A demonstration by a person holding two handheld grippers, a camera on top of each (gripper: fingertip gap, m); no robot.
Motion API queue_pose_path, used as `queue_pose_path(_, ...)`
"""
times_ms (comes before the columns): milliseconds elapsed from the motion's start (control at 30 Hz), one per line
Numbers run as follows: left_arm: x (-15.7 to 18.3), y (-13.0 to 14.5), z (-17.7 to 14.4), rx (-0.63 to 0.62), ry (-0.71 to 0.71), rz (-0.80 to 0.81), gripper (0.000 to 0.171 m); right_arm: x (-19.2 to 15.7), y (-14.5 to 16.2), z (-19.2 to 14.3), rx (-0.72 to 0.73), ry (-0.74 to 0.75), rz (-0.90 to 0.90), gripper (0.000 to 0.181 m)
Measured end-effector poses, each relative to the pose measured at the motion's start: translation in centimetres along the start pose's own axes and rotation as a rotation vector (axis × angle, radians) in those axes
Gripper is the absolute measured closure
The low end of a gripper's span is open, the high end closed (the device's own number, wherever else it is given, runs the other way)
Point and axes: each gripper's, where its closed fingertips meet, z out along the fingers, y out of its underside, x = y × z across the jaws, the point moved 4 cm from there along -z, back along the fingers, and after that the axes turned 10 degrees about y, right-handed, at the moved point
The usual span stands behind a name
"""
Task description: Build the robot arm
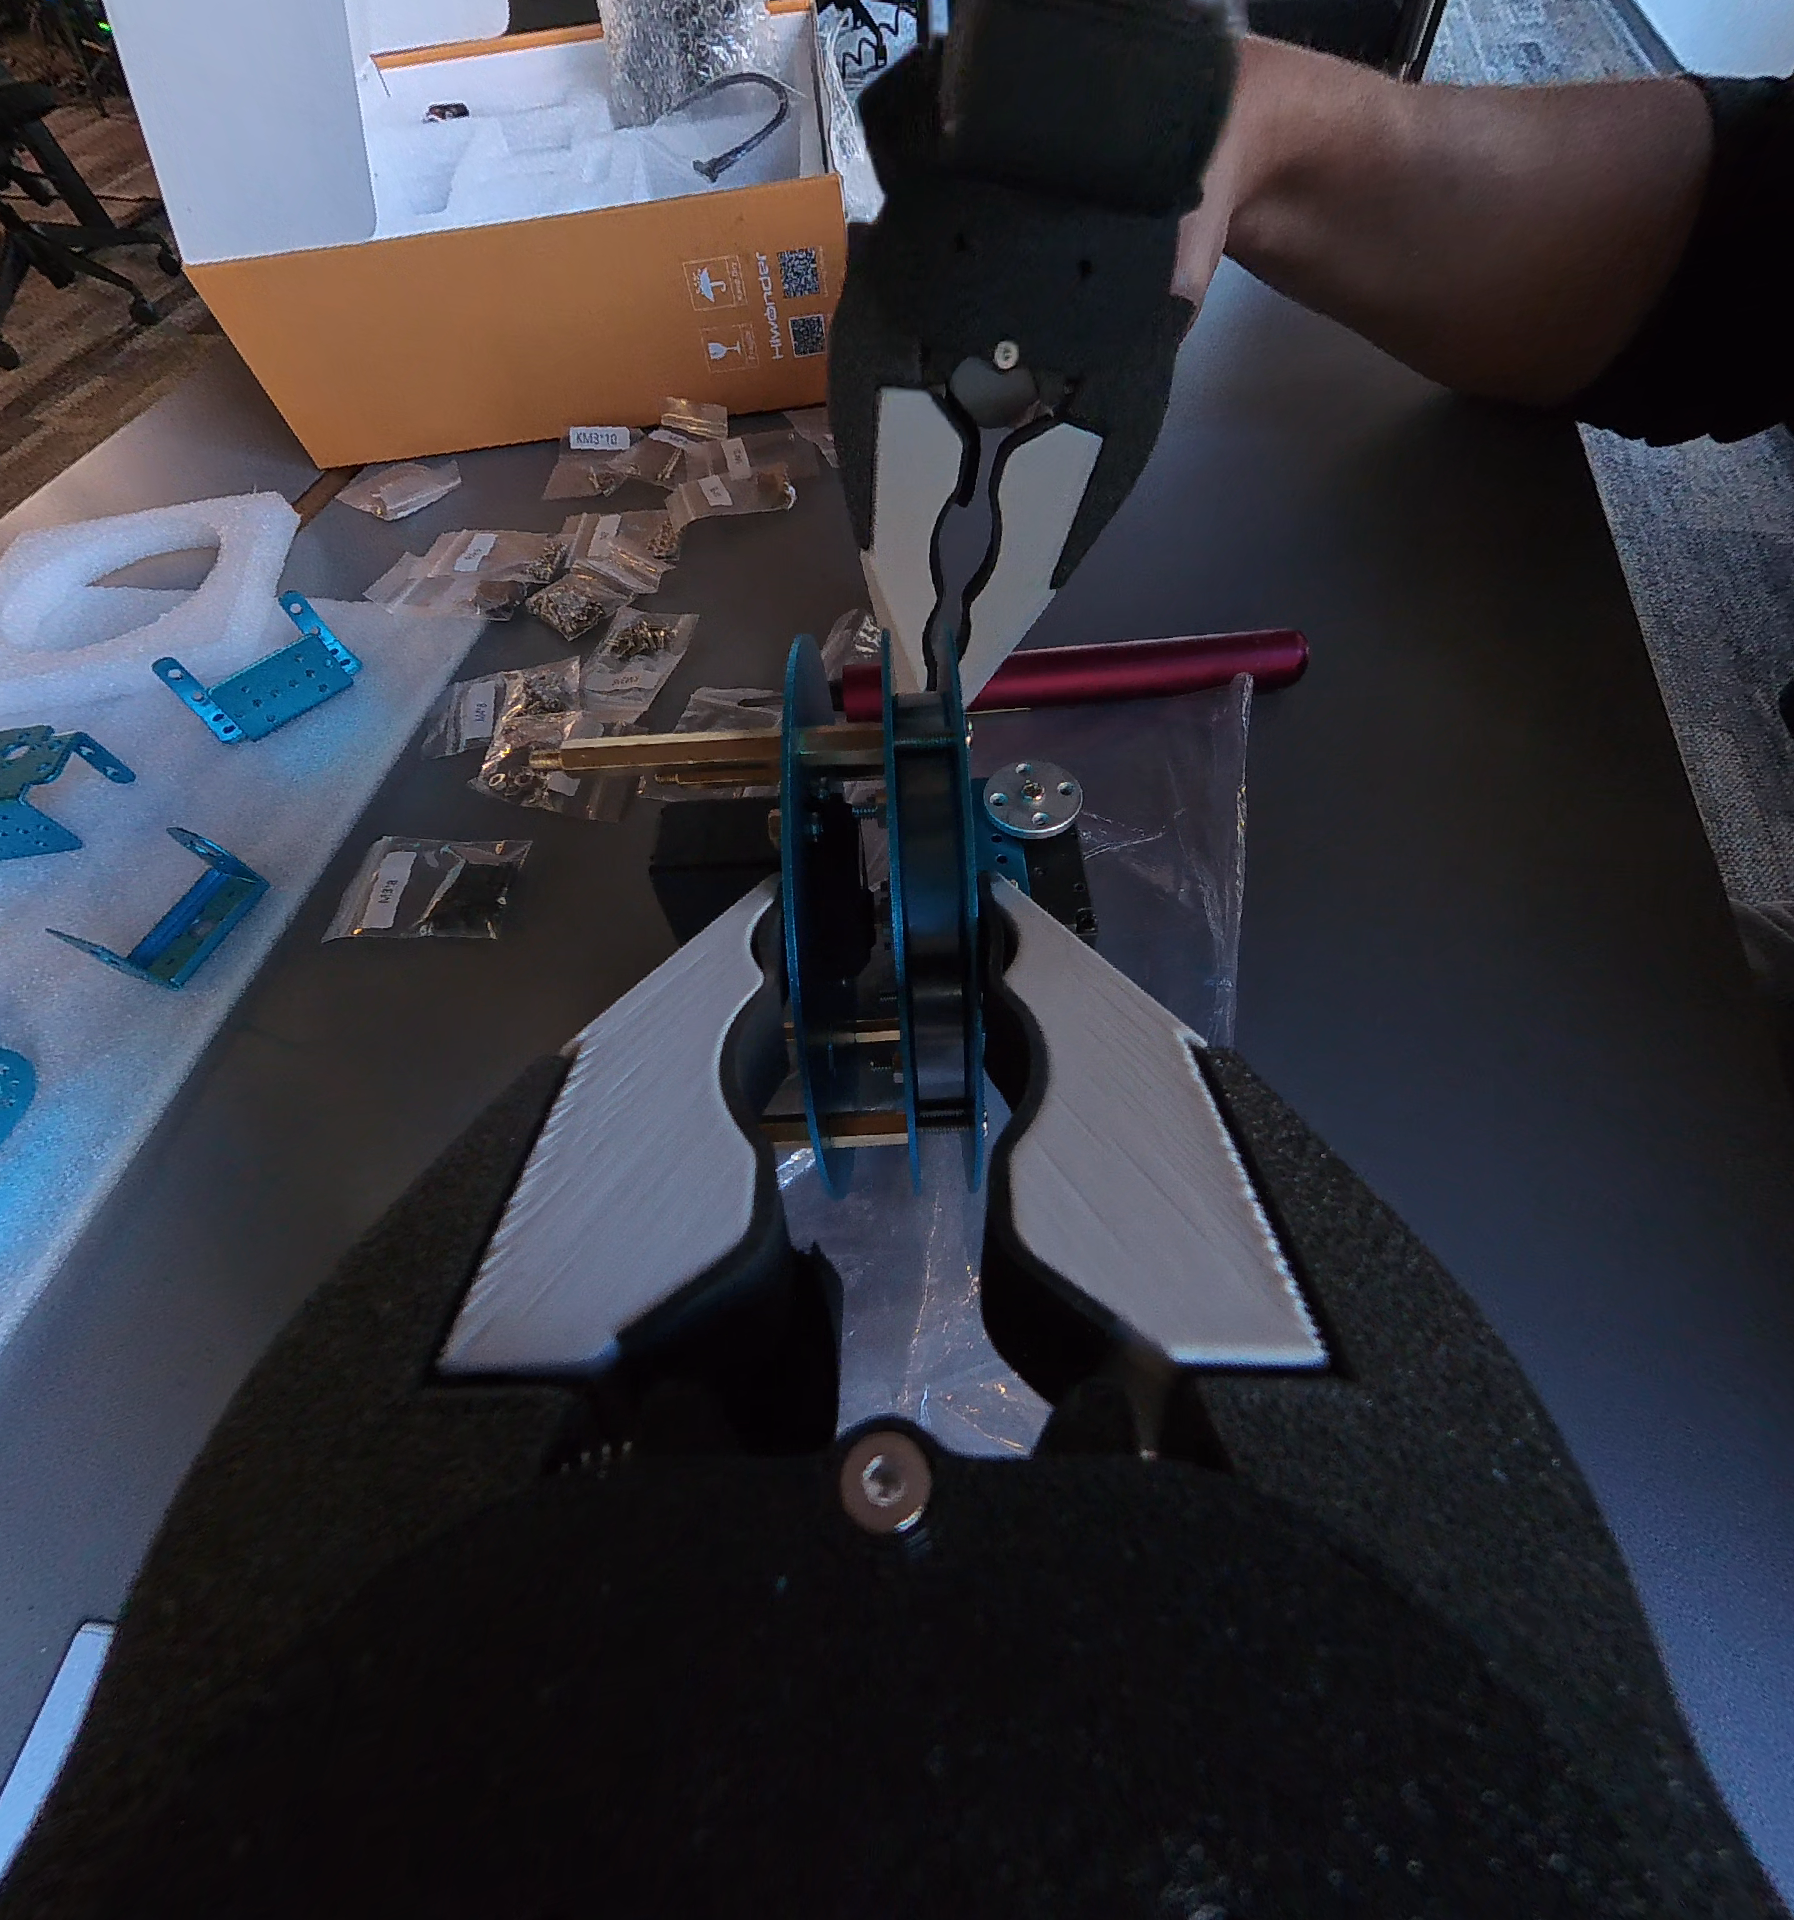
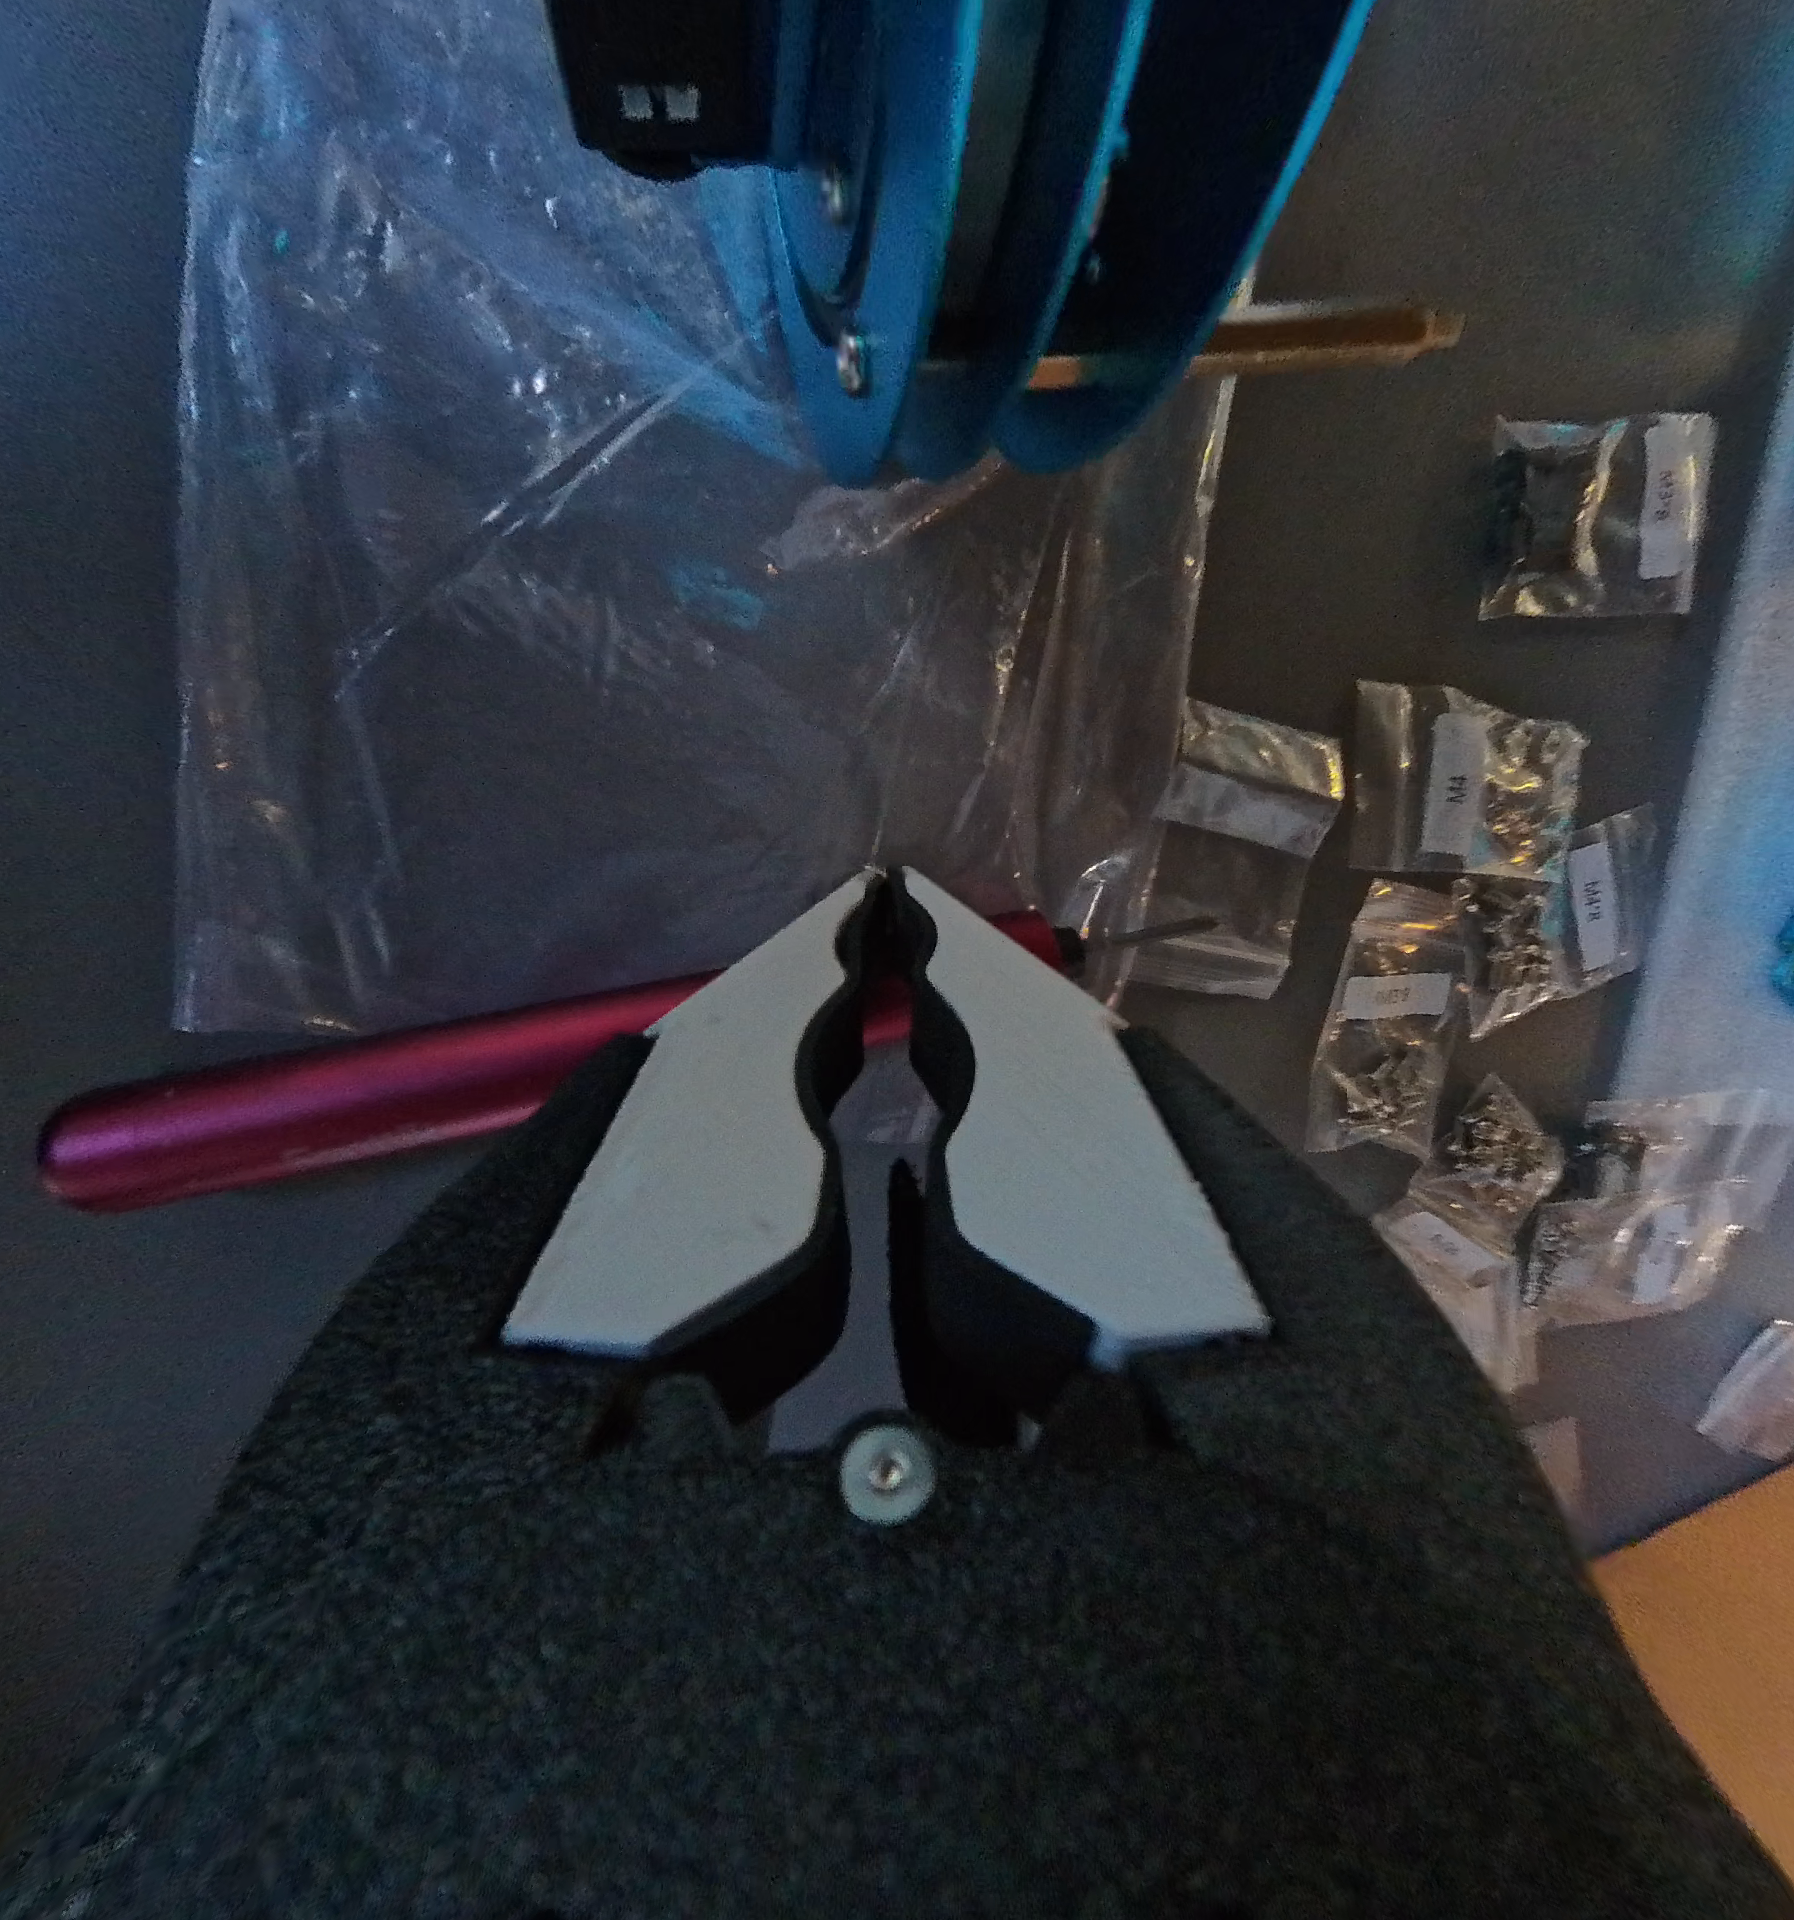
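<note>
One orange cardboard box (image 1: pixel 519 312) stands open at the far edge of the dark bench (image 1: pixel 1444 831), with white foam inside it, and only the left wrist view shows it whole. One white foam sheet (image 1: pixel 145 935) covers the bench's left side and carries at least four blue metal brackets (image 1: pixel 259 686). One clear plastic bag (image 2: pixel 519 623) lies flat in the middle of the bench. One blue disc assembly (image 1: pixel 877 914), three thin round plates stacked on brass standoffs with black parts between, is held on edge above that bag. The left gripper (image 1: pixel 882 925) is clenched on it, fingers (image 1: pixel 664 1039) pressing both outer faces. The right gripper (image 2: pixel 880 883) reaches down from the far side, its tips pinched together; in its own view they sit clear of the assembly with nothing seen between them, while the left view hides them behind the plates' top rim. One gloved hand (image 1: pixel 1059 104) grips it there. One red cylindrical tool handle (image 2: pixel 353 1091) lies just beyond the bag's far edge. Over a dozen small bags of screws (image 1: pixel 560 582) are scattered between box and assembly. One silver servo horn (image 1: pixel 1033 800) sits just right of the plates.
</note>
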Motion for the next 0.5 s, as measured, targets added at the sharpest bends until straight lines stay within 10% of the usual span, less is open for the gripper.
queue_pose_path(33,0.0,0.0,0.0,0.001,-0.001,0.001,0.139,0.1,-0.2,-0.1,0.012,0.029,-0.027,0.181)
queue_pose_path(300,-0.1,-0.1,0.1,0.007,-0.007,-0.006,0.139,0.3,-2.7,-2.8,0.113,0.286,-0.192,0.181)
queue_pose_path(500,-0.1,0.0,0.1,0.009,-0.004,-0.004,0.139,-0.1,-0.5,-1.4,0.027,0.13,-0.092,0.176)
